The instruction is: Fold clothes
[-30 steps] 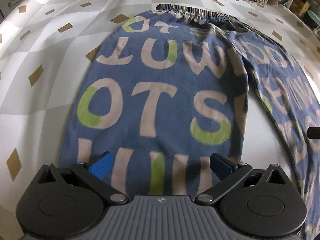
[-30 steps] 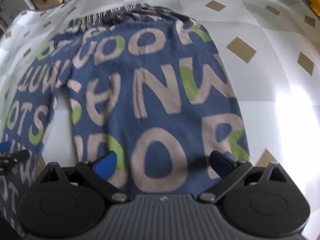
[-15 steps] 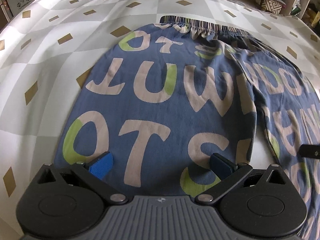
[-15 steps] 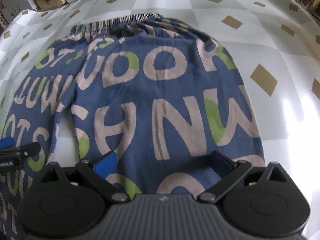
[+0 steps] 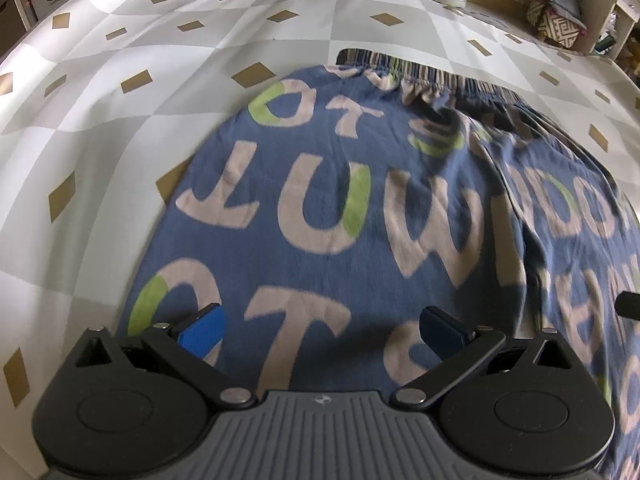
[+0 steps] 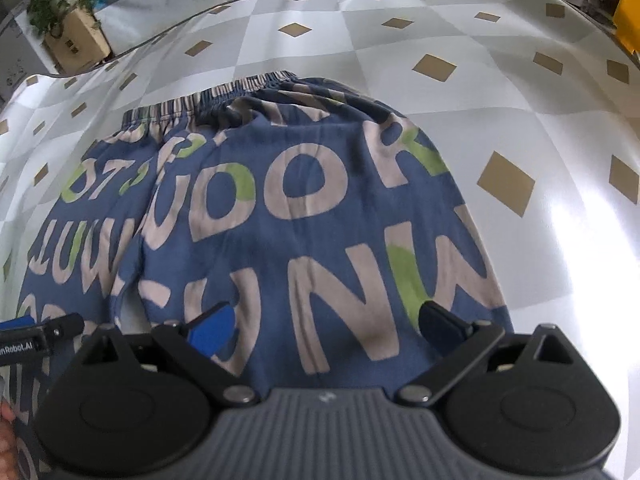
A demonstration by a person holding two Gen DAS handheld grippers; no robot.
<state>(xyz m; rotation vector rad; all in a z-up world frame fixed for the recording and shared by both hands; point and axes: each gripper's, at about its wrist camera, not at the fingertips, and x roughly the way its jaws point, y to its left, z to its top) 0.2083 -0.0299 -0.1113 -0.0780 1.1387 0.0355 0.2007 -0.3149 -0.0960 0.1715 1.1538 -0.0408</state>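
One pair of blue letter-printed fabric trousers [image 5: 360,216] lies flat on the checked cloth-covered table [image 5: 120,80]. Two grippers, left [image 5: 322,330] and right [image 6: 324,328], both wide open, holding nothing.

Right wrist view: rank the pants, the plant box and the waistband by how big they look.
1. Pants, by far the largest.
2. Waistband, a narrow strip along their far edge.
3. Plant box, smallest as seen, but it sits farther off, so true size is unsure.

Both views are evenly lit, with strong fisheye bending at the edges. Glare is seen on the tablecloth [image 6: 580,240] at right. The trousers [image 5: 400,208] are slightly blurred by motion.
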